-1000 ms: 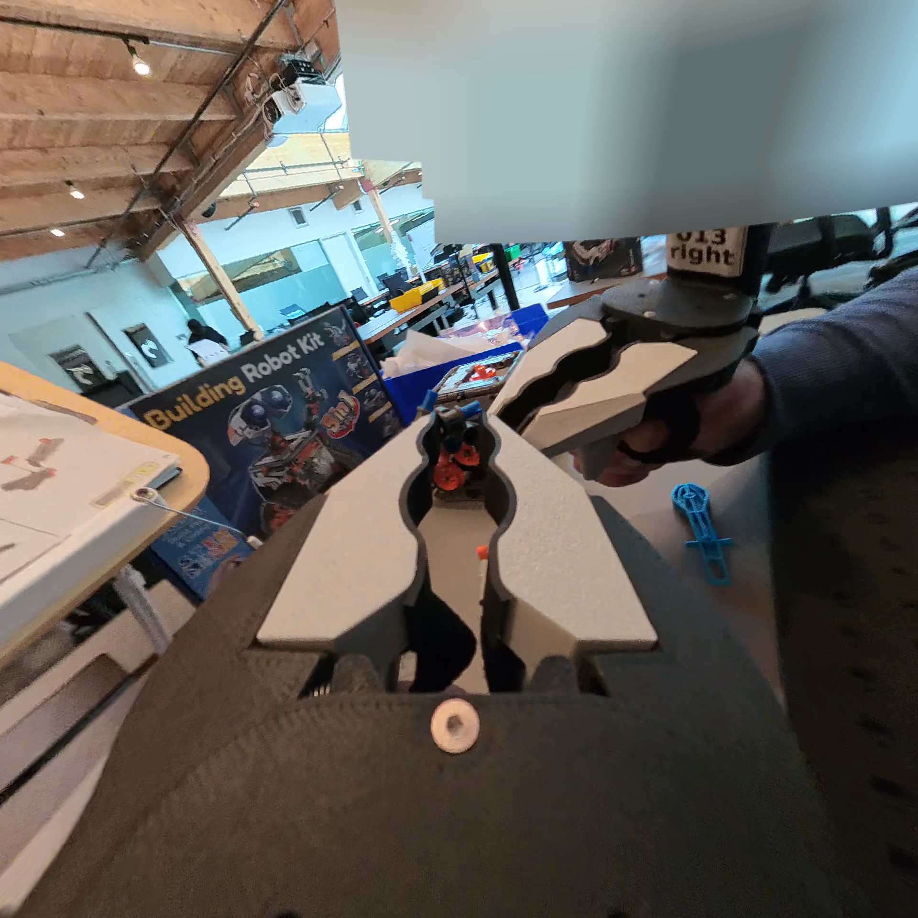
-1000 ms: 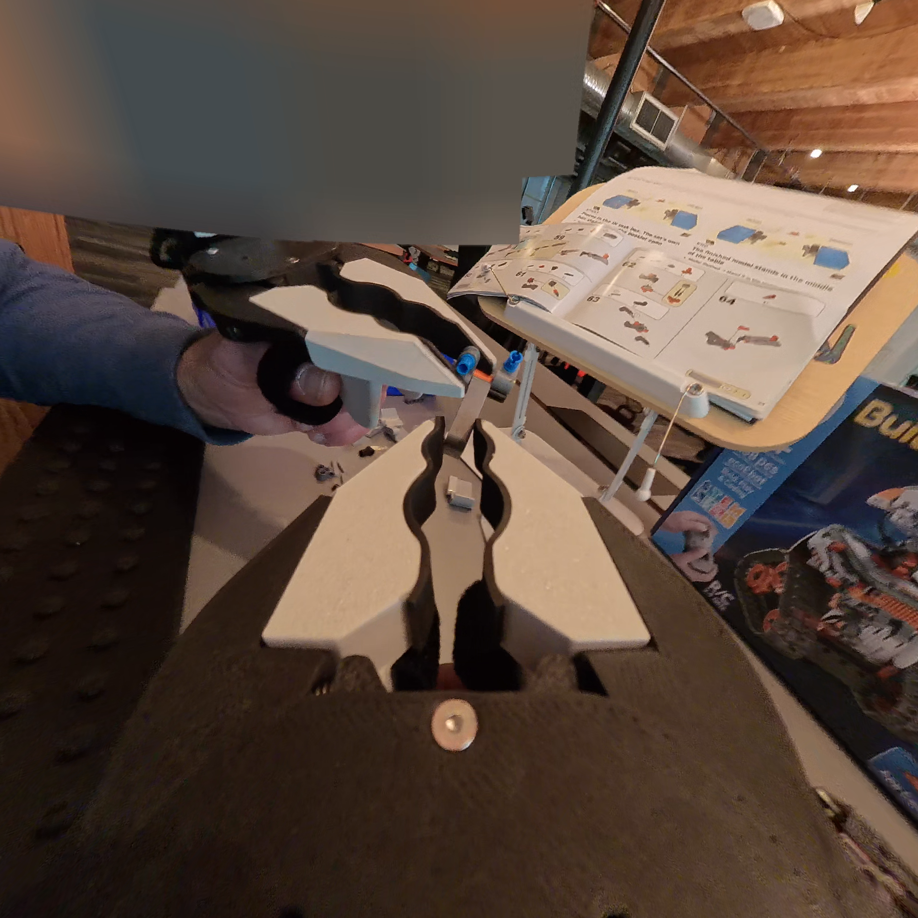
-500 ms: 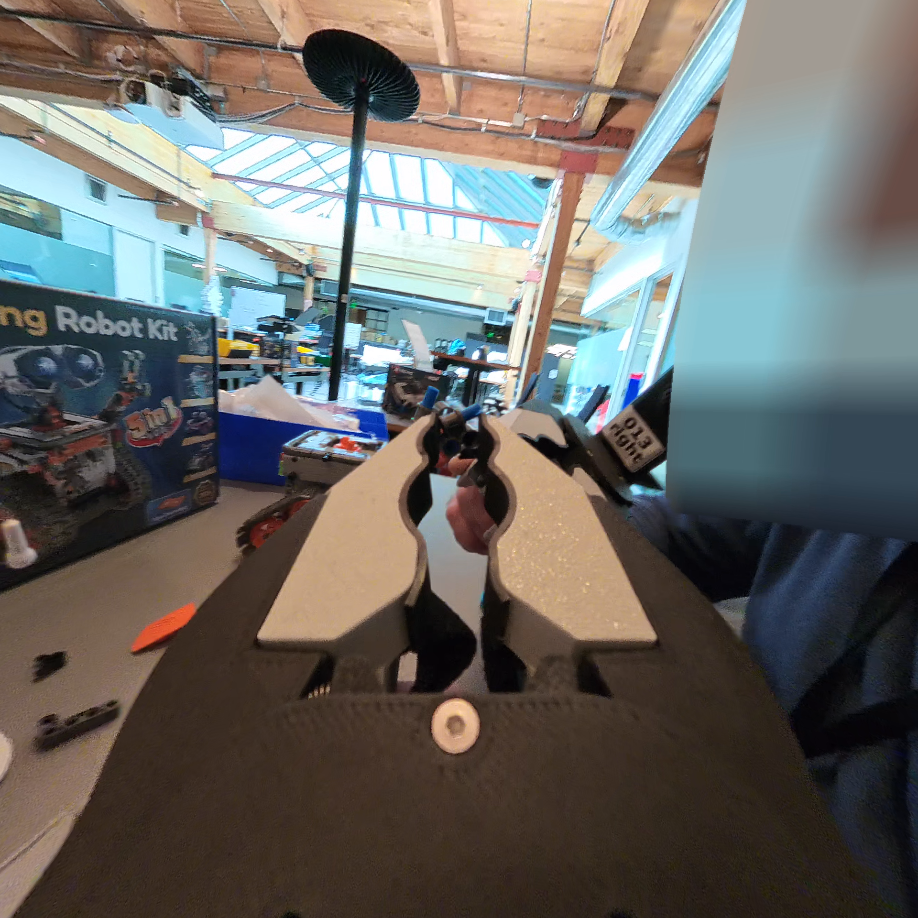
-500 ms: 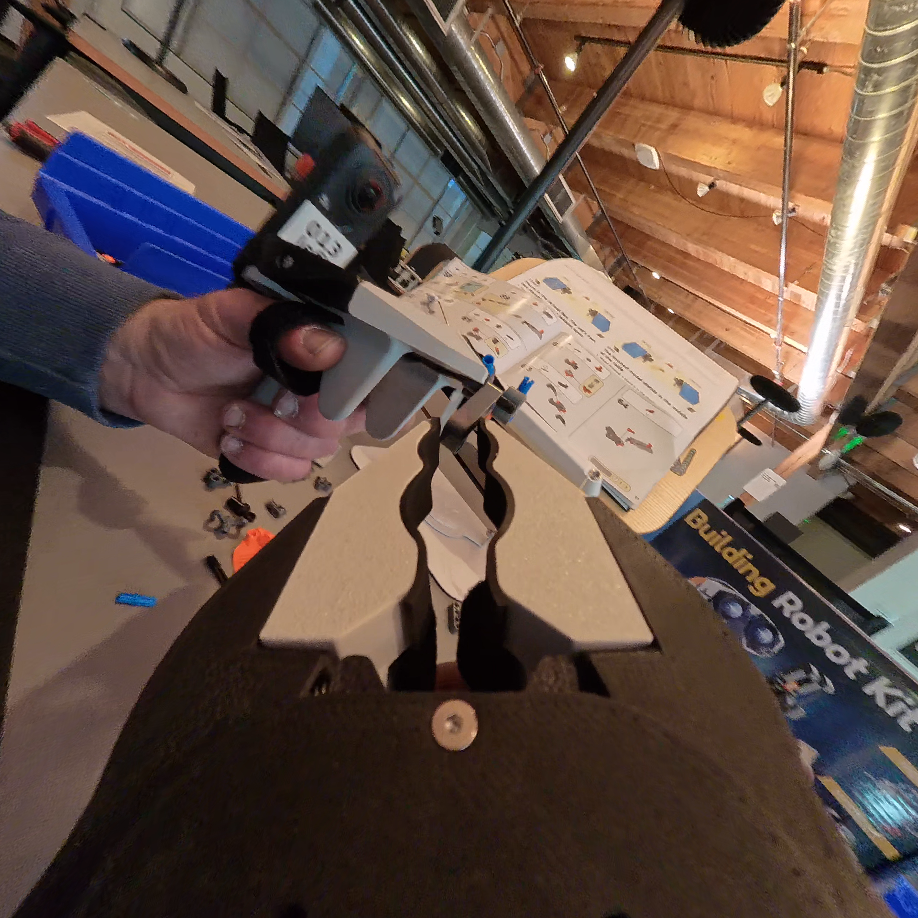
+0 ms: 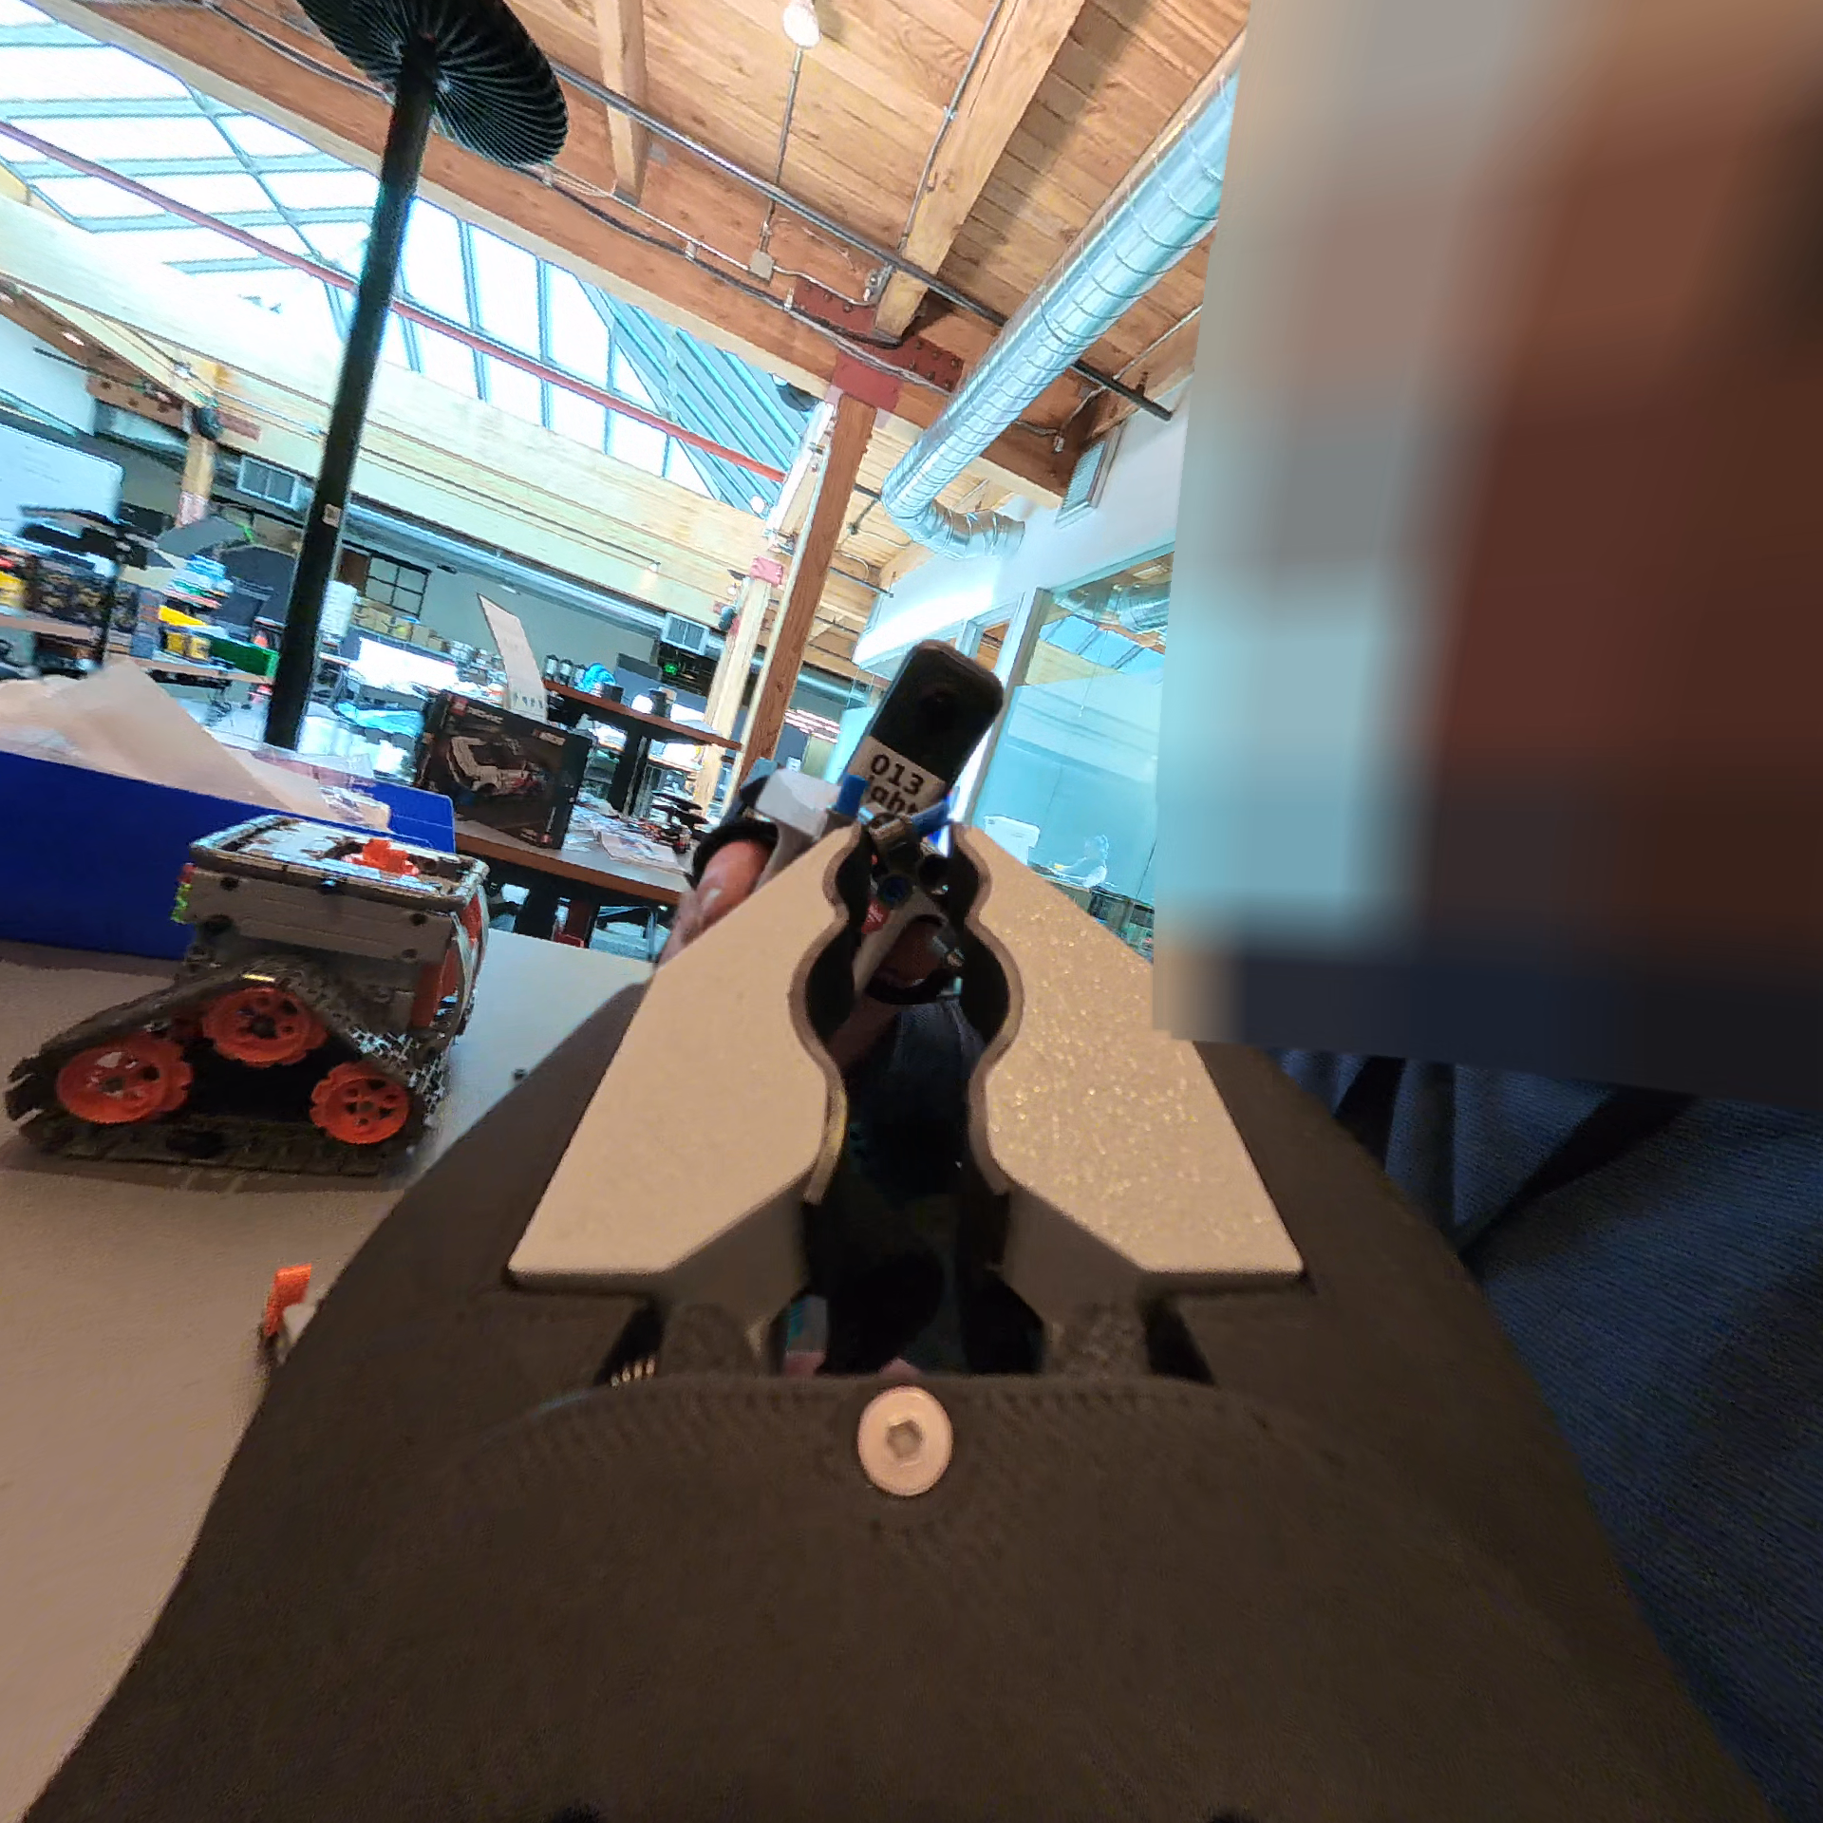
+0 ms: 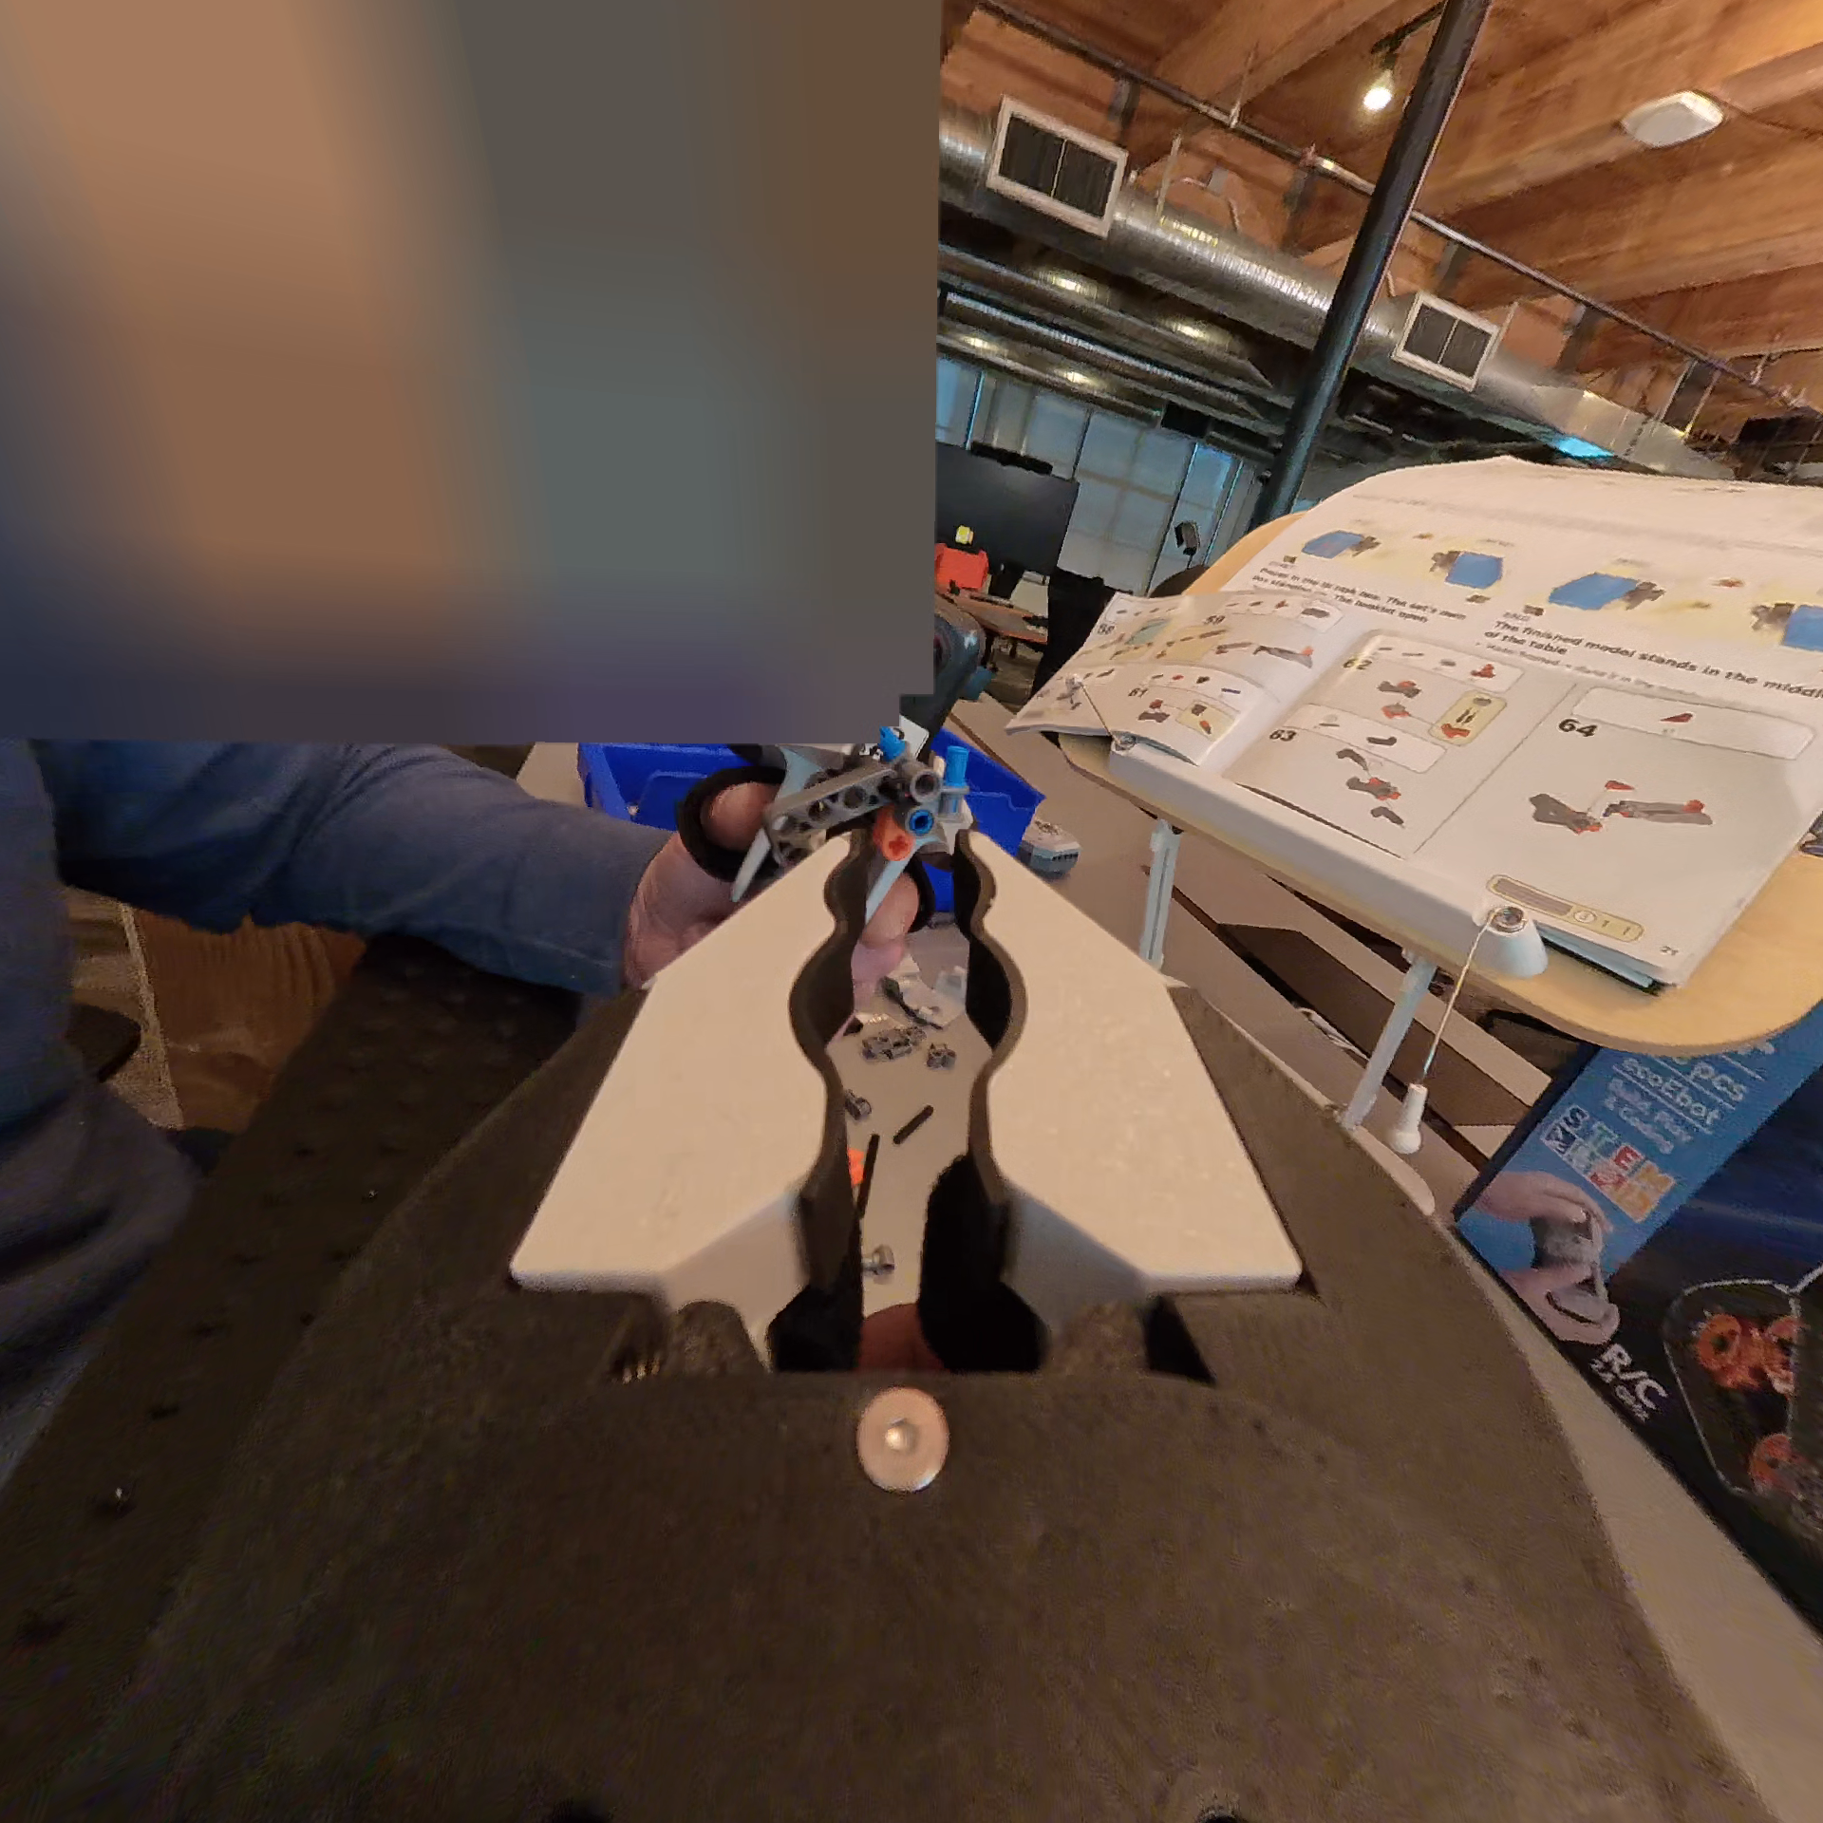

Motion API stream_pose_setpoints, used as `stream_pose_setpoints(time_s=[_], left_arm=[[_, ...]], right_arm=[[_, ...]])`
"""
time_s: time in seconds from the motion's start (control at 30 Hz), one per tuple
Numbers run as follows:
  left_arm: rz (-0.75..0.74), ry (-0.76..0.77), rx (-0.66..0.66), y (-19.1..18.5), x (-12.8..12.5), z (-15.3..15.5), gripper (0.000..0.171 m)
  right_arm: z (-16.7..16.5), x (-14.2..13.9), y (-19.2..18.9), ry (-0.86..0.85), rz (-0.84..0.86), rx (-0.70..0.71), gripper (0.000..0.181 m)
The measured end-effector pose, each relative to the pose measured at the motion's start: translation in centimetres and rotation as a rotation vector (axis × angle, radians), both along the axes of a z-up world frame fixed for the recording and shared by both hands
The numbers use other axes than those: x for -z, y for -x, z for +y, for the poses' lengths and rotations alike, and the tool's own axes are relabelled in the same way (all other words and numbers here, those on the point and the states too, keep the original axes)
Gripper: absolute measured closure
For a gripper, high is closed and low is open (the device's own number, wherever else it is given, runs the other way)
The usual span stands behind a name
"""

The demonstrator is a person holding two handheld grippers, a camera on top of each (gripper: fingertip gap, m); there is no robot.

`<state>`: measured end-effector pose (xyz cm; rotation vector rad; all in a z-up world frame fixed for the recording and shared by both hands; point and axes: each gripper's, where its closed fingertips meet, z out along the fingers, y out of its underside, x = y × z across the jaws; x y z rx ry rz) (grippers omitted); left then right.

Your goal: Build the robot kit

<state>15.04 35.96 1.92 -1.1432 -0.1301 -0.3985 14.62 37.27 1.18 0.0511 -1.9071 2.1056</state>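
Note:
A small brick assembly (image 6: 868,801) shows in the right wrist view: a grey holed beam with blue pins and an orange connector. It is held up in the air between both grippers. My right gripper (image 6: 906,843) is shut on its orange and blue end. My left gripper (image 5: 906,860) is shut on the same assembly (image 5: 903,868) from the opposite side. Each gripper faces the other tip to tip. The other gripper's camera (image 5: 927,720) rises just behind the piece. A hand (image 6: 691,888) holds the left gripper.
A tracked robot model (image 5: 266,996) with orange wheels stands on the table at left, with a blue bin (image 5: 89,848) behind it. An open instruction booklet (image 6: 1430,769) rests on a wooden stand at right, above a kit box (image 6: 1677,1233). Loose small parts (image 6: 898,1041) lie on the table below. Only a small space, under 4 cm, lies between the two pairs of fingers.
Both grippers have swung round and tilted while staying tip to tip on the assembly. The left view now shows the tracked model, not the box. The grey beam now lies crosswise.

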Motion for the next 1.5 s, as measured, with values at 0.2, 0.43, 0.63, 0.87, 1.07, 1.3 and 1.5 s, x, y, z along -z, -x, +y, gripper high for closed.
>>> stream_pose_setpoints(time_s=[0.2,0.43,0.63,0.87,1.07,1.3,1.5], left_arm=[[-0.005,0.017,0.109,-1.5,0.5,0.8,0.159],[-0.036,-0.035,0.105,-1.0,0.3,0.3,0.158],[-0.023,-0.017,0.095,-0.8,0.6,0.4,0.158],[-0.022,0.014,0.176,-1.8,1.1,0.8,0.159],[-0.002,0.052,0.234,-2.7,1.7,1.1,0.159],[0.012,0.089,0.182,-2.0,2.3,1.3,0.157],[0.007,0.203,0.082,-0.5,3.8,1.7,0.144]], right_arm=[[-0.8,0.8,-0.7,-0.052,0.048,-0.005,0.166],[-0.8,0.7,-1.0,-0.065,0.095,0.033,0.181],[-1.0,1.3,-0.8,-0.117,0.139,0.072,0.181],[-1.0,1.6,-0.9,-0.12,0.086,0.019,0.154],[-1.2,2.0,-2.0,-0.137,0.079,-0.045,0.165],[-0.8,2.3,-1.4,-0.182,0.189,0.042,0.166],[-0.1,2.5,0.0,-0.252,0.442,0.234,0.167]])
